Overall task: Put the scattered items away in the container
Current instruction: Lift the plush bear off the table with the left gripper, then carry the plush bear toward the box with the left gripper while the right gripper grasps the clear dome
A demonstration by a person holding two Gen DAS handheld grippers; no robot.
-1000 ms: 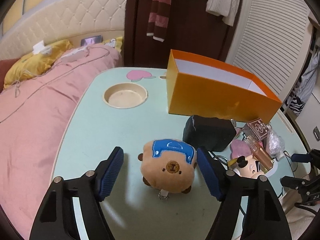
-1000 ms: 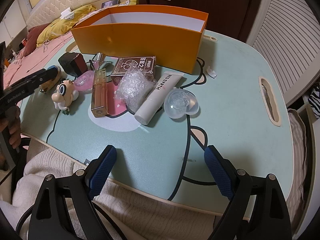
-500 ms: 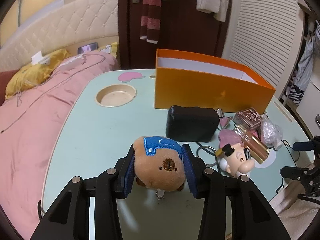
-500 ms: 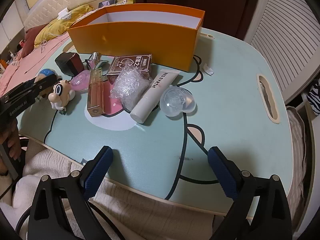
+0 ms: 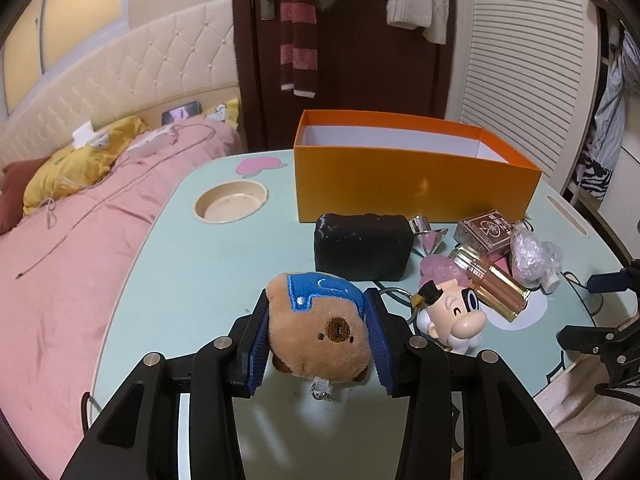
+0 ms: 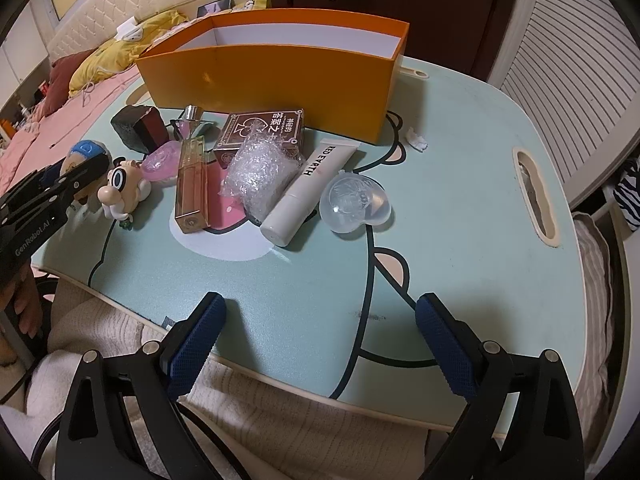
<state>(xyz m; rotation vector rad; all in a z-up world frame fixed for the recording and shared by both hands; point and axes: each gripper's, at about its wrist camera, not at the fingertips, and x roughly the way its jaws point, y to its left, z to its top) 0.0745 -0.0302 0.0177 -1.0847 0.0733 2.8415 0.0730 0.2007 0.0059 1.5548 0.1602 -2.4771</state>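
A: Left gripper [image 5: 318, 338] first — we've got both blue pads [image 5: 378, 332] pressed into the sides of the bear plush [image 5: 320, 332], clamped tight. The plush sits near the table's [image 5: 192, 280] front edge, its metal clip hanging just under it; whether it is touching the surface, we cannot tell.

B: And our right gripper [image 6: 320, 344] is spread wide with nothing between the fingers, hanging over the table's near edge, above the cream knit on our lap.

A: Moving outward from the plush: the cartoon figurine [image 5: 452, 320] lies just beside it, and the black pouch [image 5: 362, 246] stands behind, between plush and box.

B: From the right wrist view we see the pile by the box's front wall: gold perfume bottle [image 6: 192, 184], a pink case [image 6: 162, 160] tucked beside it, the card box [image 6: 264, 134], crumpled clear wrap [image 6: 260, 174], the white tube [image 6: 310, 190], and the clear shell [image 6: 354, 202] touching the tube's far side.

A: Now the container. The orange box [image 5: 400, 176] stands toward the table's far edge, open-topped.

B: We see only bare white inner walls; its floor is hidden from both cameras.

A: One more holder: the round cup recess [image 5: 230, 202] near the table's left edge holds nothing that we can see.
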